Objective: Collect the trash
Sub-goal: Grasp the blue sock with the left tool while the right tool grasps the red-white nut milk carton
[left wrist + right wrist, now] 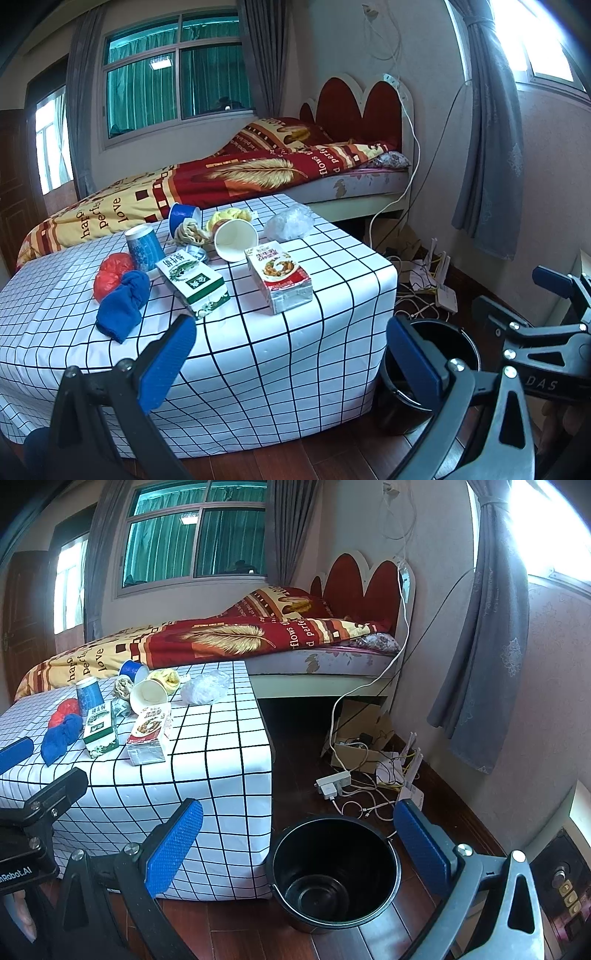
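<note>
Bedroom clutter frames everything: a bed with a red and yellow feather-print quilt (236, 173) runs along the far wall, and in front of it stands a low table under a white cloth with a black grid (258, 347). On the wooden floor just beside the table's right corner sits a round black plastic bucket (334, 871), seemingly empty, its mouth facing up.

Trash lies scattered over the far part of the tabletop. Two drink cartons sit nearest the front edge: a red and white carton (279, 280) and, beside it, a green and white carton (192, 284), both lying flat, long axes running roughly from the far side toward the table's near right corner. I judge them light and fairly stiff but crushable, best pinched across the narrow sides. Behind them a white paper cup (234, 240) lies tipped, mouth toward the cartons; it looks flimsy, so take it by the rim. A blue patterned paper cup (144, 247) seems to stand upright. A crumpled clear plastic bag (290, 223), a blue knitted cloth (123, 306) and a red crumpled bag (110, 273) look soft and easy to gather.

Both tongs hold nothing: the left gripper (291, 354) hangs with jaws spread at the table's near corner, and the right gripper (299, 845) is spread wide over the bucket.
</note>
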`<action>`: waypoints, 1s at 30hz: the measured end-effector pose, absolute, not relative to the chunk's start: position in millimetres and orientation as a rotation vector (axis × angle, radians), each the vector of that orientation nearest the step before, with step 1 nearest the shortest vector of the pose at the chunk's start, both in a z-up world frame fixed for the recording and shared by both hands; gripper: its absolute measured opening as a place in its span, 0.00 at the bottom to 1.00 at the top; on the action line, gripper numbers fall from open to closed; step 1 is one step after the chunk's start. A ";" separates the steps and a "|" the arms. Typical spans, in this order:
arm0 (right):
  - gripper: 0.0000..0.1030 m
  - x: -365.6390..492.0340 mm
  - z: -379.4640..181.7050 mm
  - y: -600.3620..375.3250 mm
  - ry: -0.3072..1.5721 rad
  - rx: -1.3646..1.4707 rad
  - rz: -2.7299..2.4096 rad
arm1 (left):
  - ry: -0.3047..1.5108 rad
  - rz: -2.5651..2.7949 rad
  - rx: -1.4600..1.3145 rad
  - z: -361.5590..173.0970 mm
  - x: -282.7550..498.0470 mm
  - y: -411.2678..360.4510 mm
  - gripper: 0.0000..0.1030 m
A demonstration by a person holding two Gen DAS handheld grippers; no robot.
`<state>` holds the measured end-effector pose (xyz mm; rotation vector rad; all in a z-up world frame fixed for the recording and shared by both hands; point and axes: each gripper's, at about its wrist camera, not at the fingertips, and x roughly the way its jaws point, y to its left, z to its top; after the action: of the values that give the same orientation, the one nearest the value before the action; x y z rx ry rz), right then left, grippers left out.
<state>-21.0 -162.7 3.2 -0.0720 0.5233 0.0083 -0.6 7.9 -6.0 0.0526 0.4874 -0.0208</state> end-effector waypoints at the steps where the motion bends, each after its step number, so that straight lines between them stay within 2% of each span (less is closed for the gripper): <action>1: 1.00 -20.8 3.8 -161.7 0.523 -0.068 0.022 | 0.487 -0.018 0.051 -5.9 -0.5 9.0 1.00; 13: 1.00 -0.2 -2.0 -129.6 0.541 -0.068 0.203 | 0.529 0.067 -0.001 -10.2 10.0 60.6 1.00; 18: 0.92 19.6 -0.2 -97.8 0.545 -0.078 0.274 | 0.539 0.138 -0.052 -12.7 11.3 108.0 1.00; 28: 0.88 74.1 -8.7 -26.1 0.580 -0.122 0.375 | 0.556 0.268 -0.078 -30.8 37.7 171.6 0.99; 30: 0.83 86.4 -15.4 -18.3 0.603 -0.120 0.378 | 0.564 0.274 -0.078 -34.0 45.0 176.3 0.97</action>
<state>86.4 -18.3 -15.4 -0.1203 0.6029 0.3778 45.0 176.3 -34.0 -0.0781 0.5637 0.2743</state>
